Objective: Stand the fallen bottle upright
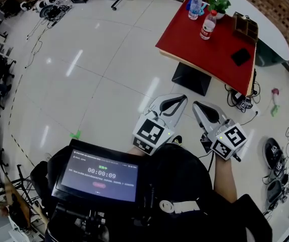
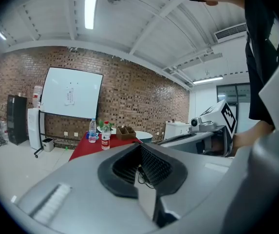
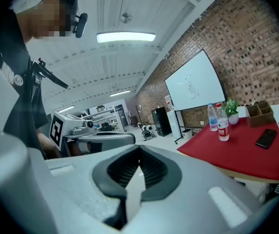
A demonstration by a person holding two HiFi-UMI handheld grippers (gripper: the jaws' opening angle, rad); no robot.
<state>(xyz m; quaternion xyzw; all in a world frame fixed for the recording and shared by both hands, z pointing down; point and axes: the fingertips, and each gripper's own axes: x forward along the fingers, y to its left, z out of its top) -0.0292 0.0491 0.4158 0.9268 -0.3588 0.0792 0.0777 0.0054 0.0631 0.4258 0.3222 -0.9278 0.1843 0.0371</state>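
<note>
Only the gripper views catch the whiteboard [image 2: 71, 92] — 2 bottles [image 1: 196, 5] [image 1: 208, 25] upright.

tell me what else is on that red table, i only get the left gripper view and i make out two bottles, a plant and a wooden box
Observer: a black phone also lies flat on the red table, apart from the wooden box and near the table's edge.
Operator: ok, and is the right gripper carrying anything
Observer: no, the right gripper is shut, with nothing between its jaws.
</note>
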